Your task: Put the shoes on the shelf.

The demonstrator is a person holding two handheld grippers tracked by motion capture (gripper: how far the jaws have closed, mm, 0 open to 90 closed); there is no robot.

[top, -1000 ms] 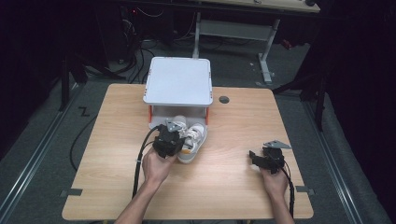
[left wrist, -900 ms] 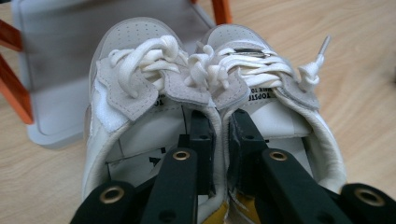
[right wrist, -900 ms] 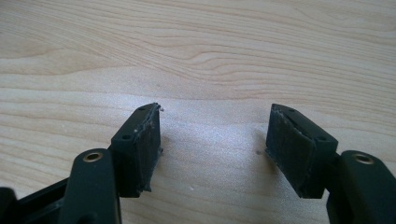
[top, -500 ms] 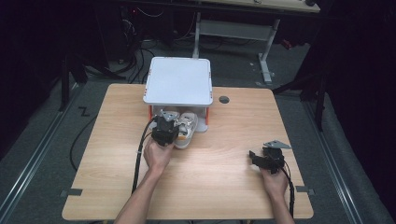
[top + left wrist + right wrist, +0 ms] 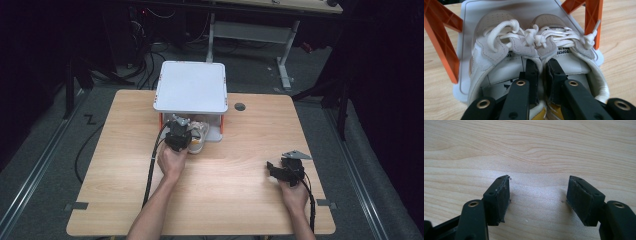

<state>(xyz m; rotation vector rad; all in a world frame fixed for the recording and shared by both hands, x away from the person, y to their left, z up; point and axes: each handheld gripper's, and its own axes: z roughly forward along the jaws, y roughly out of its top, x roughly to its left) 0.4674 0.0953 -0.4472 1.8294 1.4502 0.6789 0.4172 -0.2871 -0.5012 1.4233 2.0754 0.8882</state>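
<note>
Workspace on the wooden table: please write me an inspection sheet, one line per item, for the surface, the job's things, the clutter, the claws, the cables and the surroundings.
Surface: light wooden table, with a round dark hole near the far edge.
Job's things: pair of white laced sneakers lying side by side on the lower tray of a white two-level plastic shelf with orange legs.
Clutter: nothing seen.
Claws: left claw shut on the sneakers' two inner collars; right claw open, empty, above bare table.
Cables: black cable trailing from the left claw; more cables on the floor behind.
Surroundings: dark room, grey floor, a desk frame behind.
</note>
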